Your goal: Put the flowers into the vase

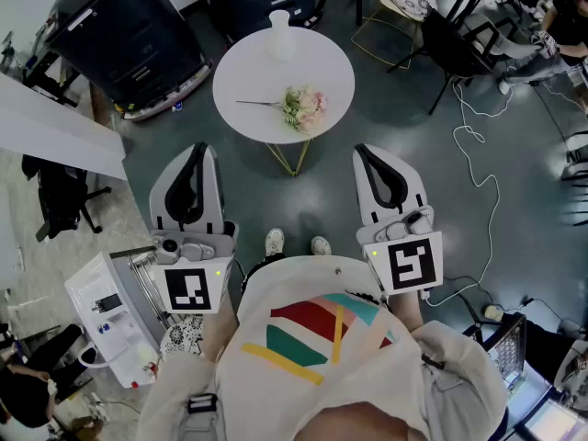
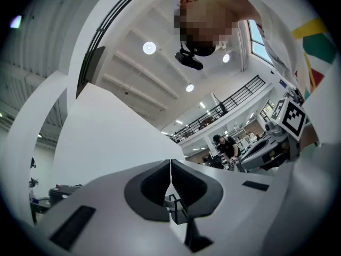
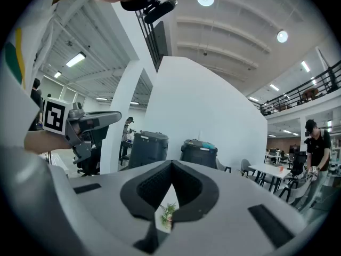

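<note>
A: Biggest first?
B: Grey floor point(image 1: 404, 127). A black bin point(image 1: 124, 30) stands at the far left, and beside it is a round white bench point(image 1: 248, 76).

A: The tools?
B: Both are held close to the body, over the floor and short of the bench. On the left tool point(image 1: 198, 149) the jaws are pressed together with nothing between them. On the right tool point(image 1: 362, 152) the jaw tips also meet, and it holds nothing.

A: Vase?
B: The white vase point(image 1: 279, 35) stands upright at the far edge of the bench.

A: Flowers?
B: The flowers point(image 1: 303, 108) lie flat on the bench towards its near edge, stem pointing left, apart from the vase. Neither tool touches them. The right gripper view shows them far off, through the gap below its closed tips.
</note>
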`<state>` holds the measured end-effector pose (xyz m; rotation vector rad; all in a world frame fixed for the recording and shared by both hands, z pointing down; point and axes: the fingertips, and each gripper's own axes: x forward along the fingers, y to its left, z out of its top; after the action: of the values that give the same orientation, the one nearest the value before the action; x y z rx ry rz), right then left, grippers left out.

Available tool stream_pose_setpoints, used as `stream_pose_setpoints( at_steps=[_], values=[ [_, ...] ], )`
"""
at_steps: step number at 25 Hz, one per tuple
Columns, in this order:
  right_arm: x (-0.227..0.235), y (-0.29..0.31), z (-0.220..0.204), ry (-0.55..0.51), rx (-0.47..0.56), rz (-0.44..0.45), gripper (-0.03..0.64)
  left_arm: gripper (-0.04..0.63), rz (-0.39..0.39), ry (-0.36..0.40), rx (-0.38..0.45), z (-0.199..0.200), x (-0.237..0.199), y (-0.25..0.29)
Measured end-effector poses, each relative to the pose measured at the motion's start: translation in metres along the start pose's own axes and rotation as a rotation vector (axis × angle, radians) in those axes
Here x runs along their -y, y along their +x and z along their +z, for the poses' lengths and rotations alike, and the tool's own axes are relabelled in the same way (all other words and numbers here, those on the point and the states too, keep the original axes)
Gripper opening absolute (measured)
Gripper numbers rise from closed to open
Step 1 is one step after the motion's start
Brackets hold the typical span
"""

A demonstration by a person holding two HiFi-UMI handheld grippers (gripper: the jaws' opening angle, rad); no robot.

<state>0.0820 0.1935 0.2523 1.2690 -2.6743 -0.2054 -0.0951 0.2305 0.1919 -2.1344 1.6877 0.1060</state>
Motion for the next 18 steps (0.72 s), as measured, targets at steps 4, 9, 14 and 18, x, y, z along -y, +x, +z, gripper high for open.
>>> stream_pose_setpoints(
  at_steps=[4, 9, 14, 18],
  values=[
    [-0.002, -0.001, -0.003, -0.035, -0.003, 0.004, 0.010, 0.009, -0.007, 0.016, -0.002, 0.000, 0.003, 0.002],
    [-0.001, -0.009, -0.008, -0.020, -0.003, 0.001, 0.010, 0.009, -0.015, 0.016, -0.008, 0.000, 0.009, 0.005],
    [0.022, -0.026, -0.017, -0.007, 0.005, -0.040, 0.009, 0.008, -0.010, 0.045, -0.004, 0.009, 0.024, 0.011],
    [0.042, -0.046, -0.031, 0.007, -0.001, -0.031, 0.009, 0.009, 0.012, 0.061, -0.008, 0.013, 0.043, 0.013]
  ],
)
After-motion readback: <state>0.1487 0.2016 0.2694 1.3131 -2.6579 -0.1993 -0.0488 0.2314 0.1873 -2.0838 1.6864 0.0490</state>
